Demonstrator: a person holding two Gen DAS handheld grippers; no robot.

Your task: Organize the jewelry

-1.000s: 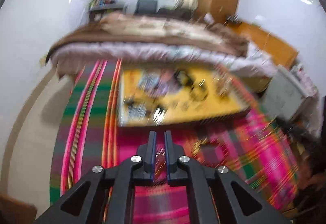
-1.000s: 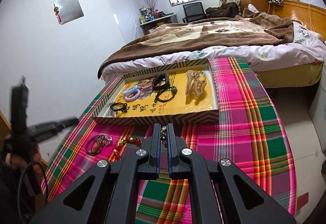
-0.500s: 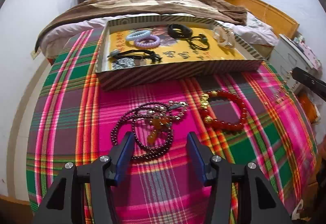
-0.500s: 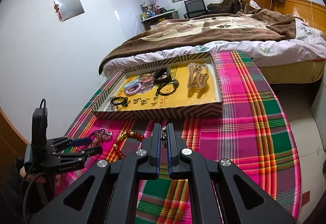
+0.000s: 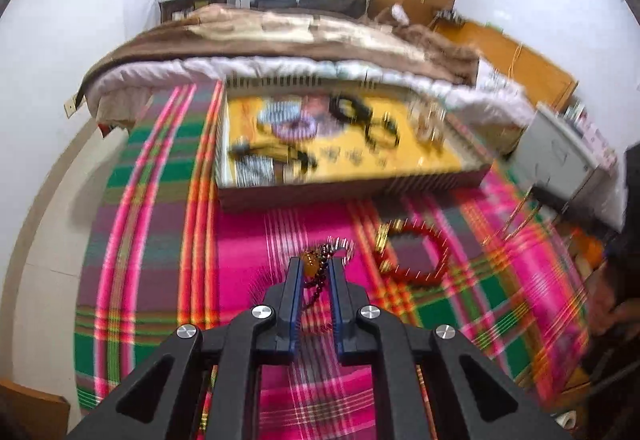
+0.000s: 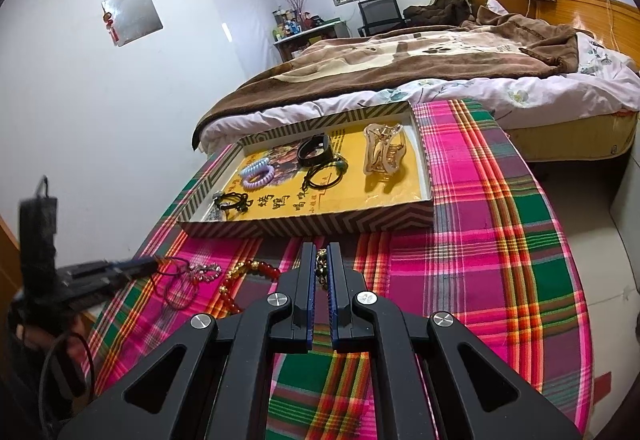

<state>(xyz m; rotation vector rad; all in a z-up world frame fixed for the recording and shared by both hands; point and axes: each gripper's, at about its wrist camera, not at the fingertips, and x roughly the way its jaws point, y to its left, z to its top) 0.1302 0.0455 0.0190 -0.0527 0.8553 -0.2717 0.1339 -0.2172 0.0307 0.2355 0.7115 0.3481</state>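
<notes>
— Bedroom light falls on a round table under a plaid cloth (image 6: 500, 240), with a bed (image 6: 400, 60) just behind it. What sits nearest that striped tray (image 6: 320, 220)?

— Taking the tray as the landmark: in front of its near wall, in the right wrist view, the right gripper (image 6: 321, 272) is closed on a small gold and dark trinket (image 6: 321, 267). Only a sliver of it shows between the blue pads, so what kind of piece it is cannot be told.

— And the other one?

— The left gripper (image 5: 316, 268) is also in front of the tray's near wall, further left in the right wrist view, where it looks blurred and is partly cut off at the frame edge. Its jaws have just been closing, and in its own view they pinch a dark beaded bracelet (image 5: 320, 272) with an amber bead at the fingertips. Part of the strand hangs behind the fingers, hidden.

— Anything left on the cloth?

— A red bead bracelet (image 5: 416, 252) with gold beads lies in front of the tray, right of the left gripper; the right gripper's body hides its lower half in the other view.

— Inside the tray?

— Lilac spiral hair ties (image 6: 258, 172), a black band (image 6: 314, 150), black cords (image 6: 324, 176) and a pale claw clip (image 6: 384, 152) on the yellow floor. The left wrist view smears all of these; a small item in the near left corner is too dim to name.
</notes>
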